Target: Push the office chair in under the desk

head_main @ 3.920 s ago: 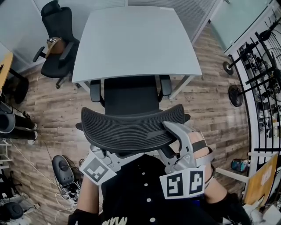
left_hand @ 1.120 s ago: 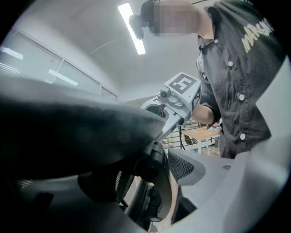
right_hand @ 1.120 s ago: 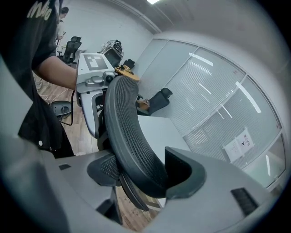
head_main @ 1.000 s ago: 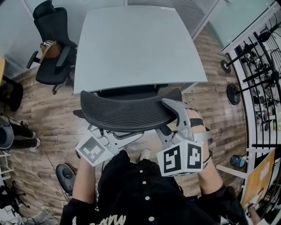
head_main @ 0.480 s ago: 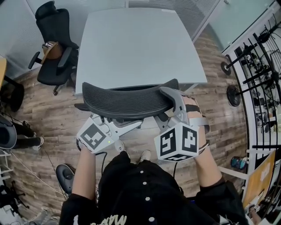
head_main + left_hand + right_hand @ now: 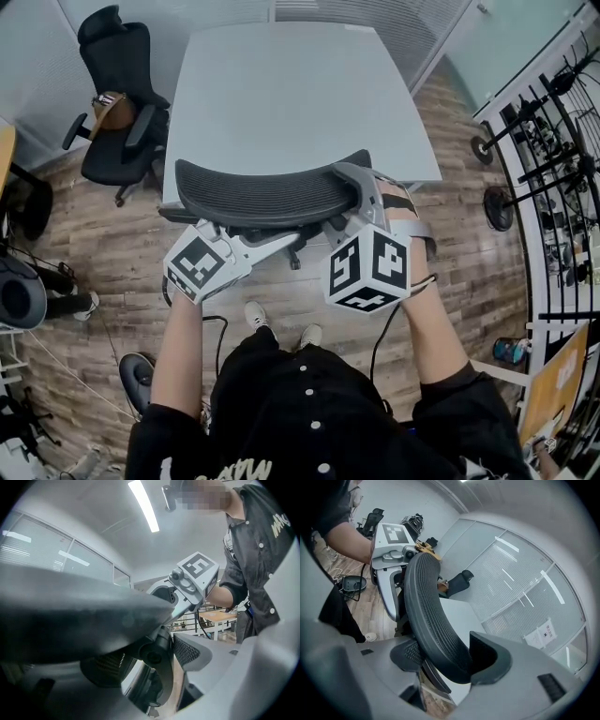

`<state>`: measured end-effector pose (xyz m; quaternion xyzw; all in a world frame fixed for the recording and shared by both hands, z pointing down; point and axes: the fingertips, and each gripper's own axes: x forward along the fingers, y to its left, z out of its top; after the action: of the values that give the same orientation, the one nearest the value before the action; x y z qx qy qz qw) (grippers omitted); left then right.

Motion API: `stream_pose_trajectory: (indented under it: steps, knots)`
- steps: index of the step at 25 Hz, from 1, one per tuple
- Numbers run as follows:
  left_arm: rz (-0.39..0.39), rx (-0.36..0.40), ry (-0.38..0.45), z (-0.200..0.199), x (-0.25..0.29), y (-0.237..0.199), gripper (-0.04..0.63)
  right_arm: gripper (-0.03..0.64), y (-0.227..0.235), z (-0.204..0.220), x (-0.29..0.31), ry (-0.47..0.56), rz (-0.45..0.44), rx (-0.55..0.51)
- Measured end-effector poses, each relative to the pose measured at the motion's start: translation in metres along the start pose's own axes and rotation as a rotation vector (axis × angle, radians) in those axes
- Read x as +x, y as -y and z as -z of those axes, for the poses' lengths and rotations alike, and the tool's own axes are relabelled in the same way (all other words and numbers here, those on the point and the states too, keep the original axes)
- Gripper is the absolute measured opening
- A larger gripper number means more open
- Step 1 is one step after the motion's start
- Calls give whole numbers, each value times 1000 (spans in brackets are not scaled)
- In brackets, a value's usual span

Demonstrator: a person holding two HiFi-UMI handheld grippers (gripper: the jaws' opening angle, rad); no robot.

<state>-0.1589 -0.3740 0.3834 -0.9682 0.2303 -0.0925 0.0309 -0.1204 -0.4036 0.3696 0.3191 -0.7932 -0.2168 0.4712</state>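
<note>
Right gripper is clamped on the right end of the office chair backrest, one jaw each side of the mesh, both pads touching. Left gripper sits under the backrest's near-left side, jaws partly apart around a chair-back fitting, with a gap beside one pad. Chair is at the near edge of the desk, seat hidden beneath the top. Second black chair stands far left, well apart.

The chair back is black ribbed mesh, matt; desk top smooth, matt; floor wood planks.
</note>
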Motion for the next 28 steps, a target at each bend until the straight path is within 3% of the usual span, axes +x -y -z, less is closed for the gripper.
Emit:
stream_pose_trajectory:
  steps: [14,22,28]
  knots:
    - [-14,-25,-7,4,3,-40,357,279,22,-13,33,14,22,-3]
    - [-15,-29,-12,5,2,-43,357,275,24,-14,37,-7,63,-19]
    - [-64,-57,-20,9,-2,-40,357,275,23,-18,31,78,138,-37]
